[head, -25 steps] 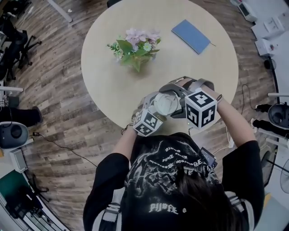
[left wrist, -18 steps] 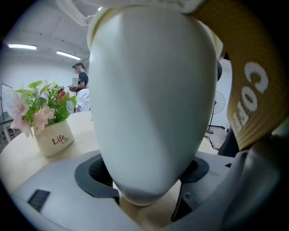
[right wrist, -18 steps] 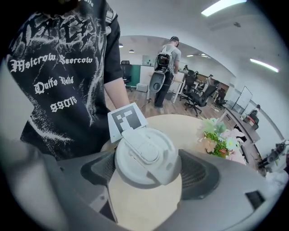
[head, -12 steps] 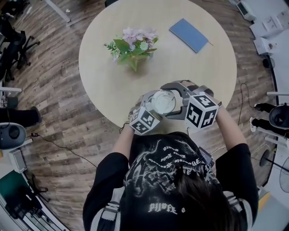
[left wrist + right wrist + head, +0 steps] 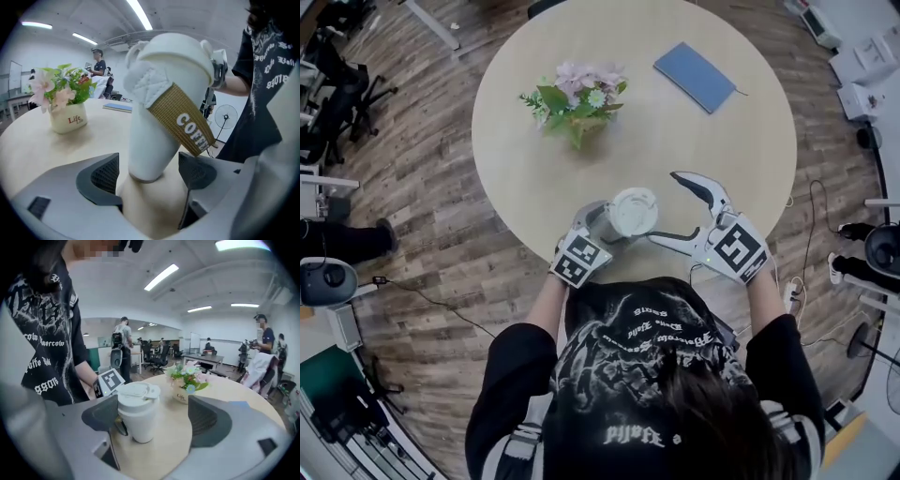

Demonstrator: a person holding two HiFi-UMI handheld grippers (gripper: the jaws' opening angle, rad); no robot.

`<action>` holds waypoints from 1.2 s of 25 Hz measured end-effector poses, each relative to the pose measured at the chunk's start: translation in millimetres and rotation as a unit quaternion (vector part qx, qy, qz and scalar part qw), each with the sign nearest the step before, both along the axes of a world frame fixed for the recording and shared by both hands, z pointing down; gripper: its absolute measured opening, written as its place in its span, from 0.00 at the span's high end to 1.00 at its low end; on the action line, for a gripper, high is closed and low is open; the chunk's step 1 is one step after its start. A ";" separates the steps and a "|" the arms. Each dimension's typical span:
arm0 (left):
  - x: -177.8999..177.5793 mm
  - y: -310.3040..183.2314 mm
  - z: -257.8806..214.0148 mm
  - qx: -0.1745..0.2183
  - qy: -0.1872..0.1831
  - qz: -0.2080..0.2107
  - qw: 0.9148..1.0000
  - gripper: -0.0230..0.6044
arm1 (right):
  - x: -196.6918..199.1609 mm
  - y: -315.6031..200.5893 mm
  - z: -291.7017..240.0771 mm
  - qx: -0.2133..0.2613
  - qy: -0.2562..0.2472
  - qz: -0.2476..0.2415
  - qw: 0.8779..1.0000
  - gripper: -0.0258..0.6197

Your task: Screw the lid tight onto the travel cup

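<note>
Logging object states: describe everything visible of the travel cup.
The travel cup is white, plastic-looking, with a white lid seated on top and a brown corrugated sleeve with white lettering. It stands upright on the table near the person's edge. The jaws of the left tool flank its base; whether they press it is unclear.

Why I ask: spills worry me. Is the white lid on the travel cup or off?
On. The white round lid sits atop the white travel cup with brown sleeve; how tight it is, cannot tell.
</note>
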State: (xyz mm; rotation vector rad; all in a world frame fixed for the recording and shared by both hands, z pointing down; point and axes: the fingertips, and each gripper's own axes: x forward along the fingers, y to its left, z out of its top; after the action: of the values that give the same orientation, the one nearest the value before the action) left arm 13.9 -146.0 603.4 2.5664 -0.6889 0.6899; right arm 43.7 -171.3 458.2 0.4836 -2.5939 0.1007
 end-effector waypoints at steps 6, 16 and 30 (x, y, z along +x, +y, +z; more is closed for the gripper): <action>-24.5 11.2 -15.0 -0.003 0.014 -0.093 0.996 0.33 | 34.8 -9.7 -15.9 0.032 -0.097 0.121 0.987 0.24; -41.7 20.0 -57.1 0.041 0.051 -0.219 0.973 0.33 | 97.5 -1.5 28.9 0.050 -0.071 0.277 0.957 0.27; -47.4 43.1 -58.2 0.048 0.063 -0.313 0.947 0.33 | 133.3 19.5 72.1 -0.008 -0.075 0.319 0.945 0.33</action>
State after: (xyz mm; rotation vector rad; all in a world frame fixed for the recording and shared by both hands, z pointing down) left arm -33.5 -103.0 545.2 2.2385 -1.4241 0.2799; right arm 177.1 -151.8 530.3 1.3383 -2.4694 0.3881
